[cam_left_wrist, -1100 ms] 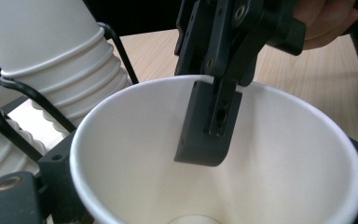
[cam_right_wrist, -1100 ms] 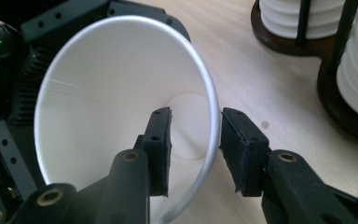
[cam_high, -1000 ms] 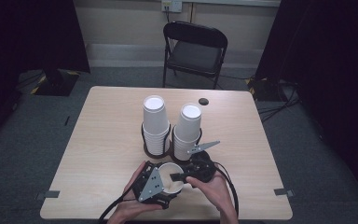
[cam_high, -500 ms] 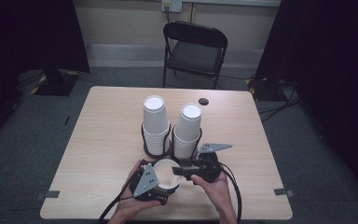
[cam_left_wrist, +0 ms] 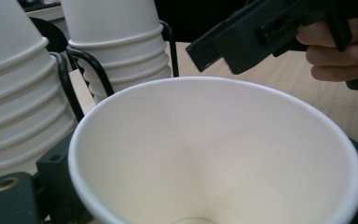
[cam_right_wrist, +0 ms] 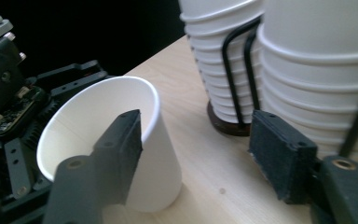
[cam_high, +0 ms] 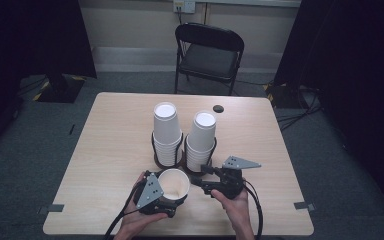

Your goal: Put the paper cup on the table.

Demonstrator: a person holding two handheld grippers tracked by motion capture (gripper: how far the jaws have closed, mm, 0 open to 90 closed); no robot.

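Note:
A single white paper cup (cam_high: 176,181) sits mouth-up near the table's front edge, with my left gripper (cam_high: 167,202) shut on it. In the left gripper view the cup (cam_left_wrist: 214,154) stands between the black jaws at both sides. My right gripper (cam_high: 200,177) is just right of the cup, open, its jaws pointing left at it without touching. In the right gripper view the cup (cam_right_wrist: 107,140) stands behind the left finger (cam_right_wrist: 121,149), and the gripper (cam_right_wrist: 200,144) holds nothing.
Two stacks of upturned white cups (cam_high: 166,135) (cam_high: 201,140) stand in black wire holders (cam_high: 155,147) mid-table, just beyond both grippers. A small black disc (cam_high: 218,108) lies near the far edge of the wooden table (cam_high: 110,150). A black folding chair (cam_high: 207,50) stands behind it.
My right gripper has drawn back to the right, away from the cup. The left gripper has shifted slightly left with the cup still in it.

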